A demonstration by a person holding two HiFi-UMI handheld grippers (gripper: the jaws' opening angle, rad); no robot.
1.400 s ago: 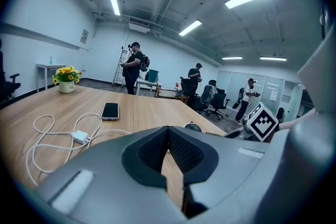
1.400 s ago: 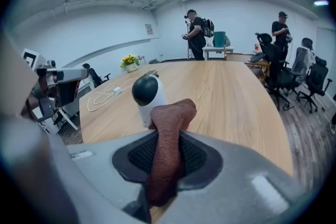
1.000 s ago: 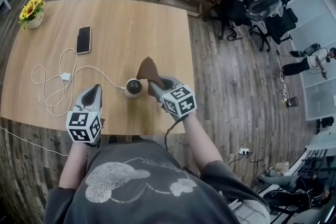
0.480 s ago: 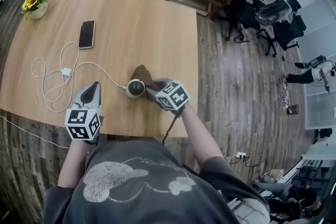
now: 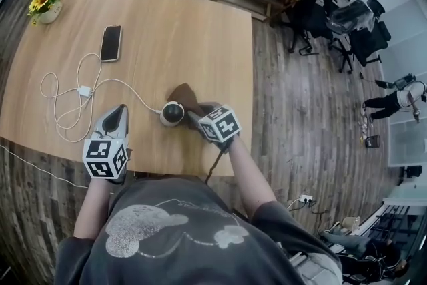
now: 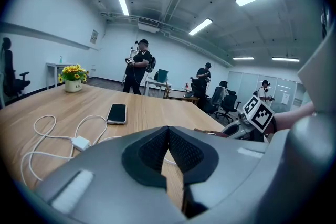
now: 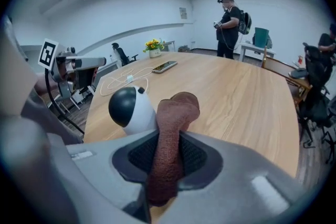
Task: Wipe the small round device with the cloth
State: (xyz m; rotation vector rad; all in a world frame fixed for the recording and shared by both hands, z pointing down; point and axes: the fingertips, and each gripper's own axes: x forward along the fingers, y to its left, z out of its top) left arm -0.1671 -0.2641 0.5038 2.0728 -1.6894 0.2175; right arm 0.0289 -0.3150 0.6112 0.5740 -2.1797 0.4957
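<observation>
The small round device [image 5: 171, 113], white with a black dome face, stands on the wooden table [image 5: 167, 30] near its front edge; in the right gripper view the device [image 7: 130, 108] is just left of the jaws. My right gripper [image 5: 193, 115] is shut on a brown cloth [image 5: 185, 96], which sticks up between the jaws [image 7: 173, 128] and lies right beside the device. My left gripper [image 5: 115, 119] rests at the table's front left, jaws shut with nothing in them [image 6: 168, 147].
A white cable [image 5: 70, 100] with a small adapter loops from the device toward the left. A black phone [image 5: 110, 43] lies farther back, a pot of yellow flowers [image 5: 44, 5] at the far left corner. Office chairs [image 5: 333, 3] and people are beyond the table.
The right gripper has come down with the cloth from raised above the table to beside the device. The left gripper has stayed in place.
</observation>
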